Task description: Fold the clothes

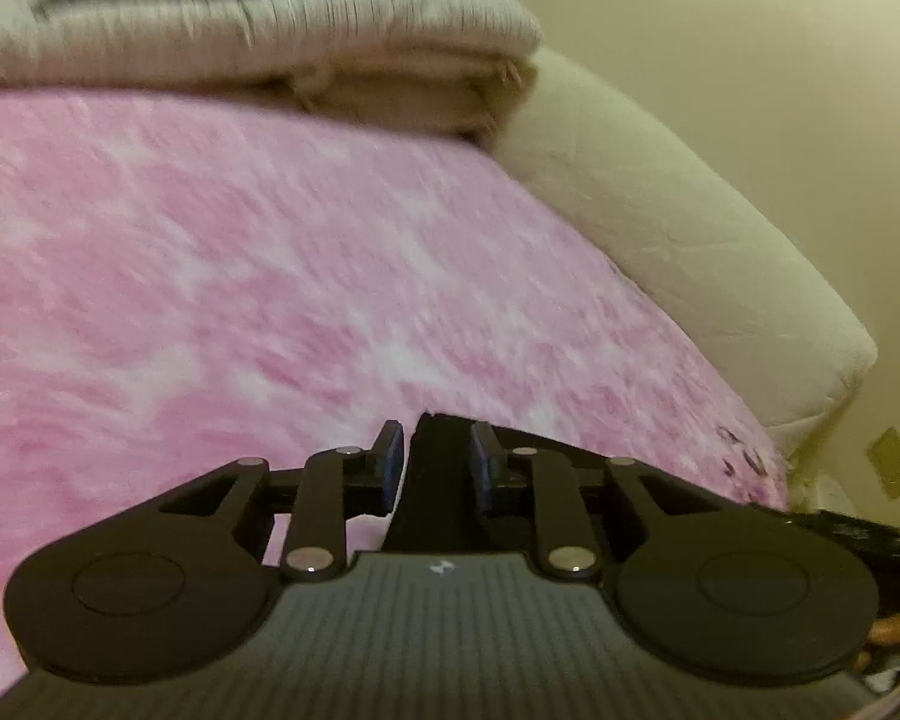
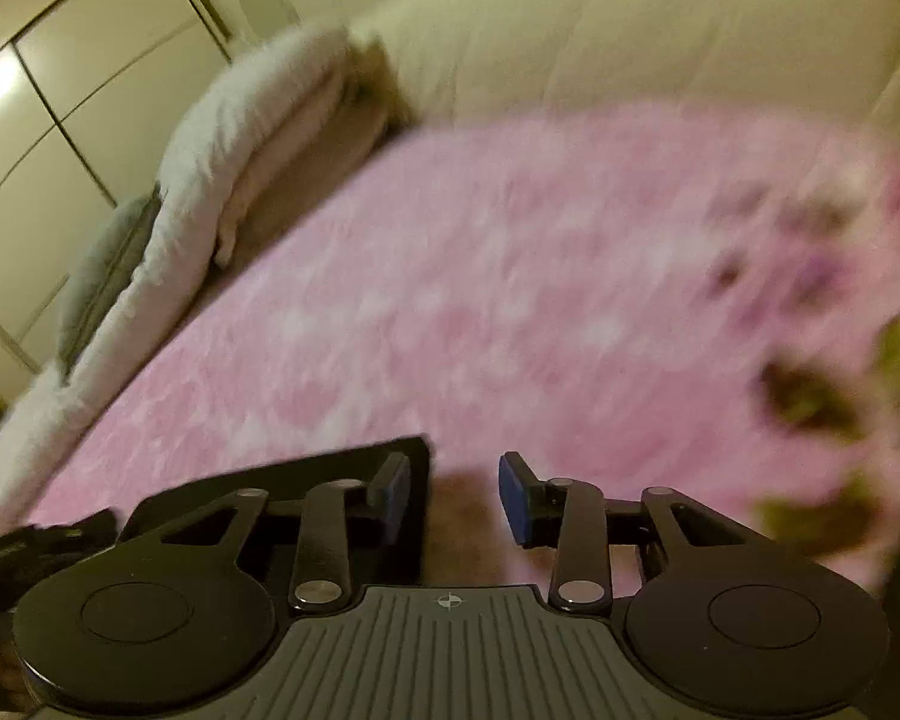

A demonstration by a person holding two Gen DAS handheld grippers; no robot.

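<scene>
Left hand-held gripper (image 1: pixel 435 450) astride a black cloth (image 1: pixel 441 486) lying on the pink blanket (image 1: pixel 240 270) of the bed; clenched or slack, cannot tell. Right hand-held gripper (image 2: pixel 453 492) released, pads apart, cloth (image 2: pixel 419 504) beside its left pad.

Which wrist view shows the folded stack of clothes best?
The left wrist view: the folded stack lies close and fairly sharp, its layers visible. The right wrist view shows it smaller, at the left, blurred.
</scene>
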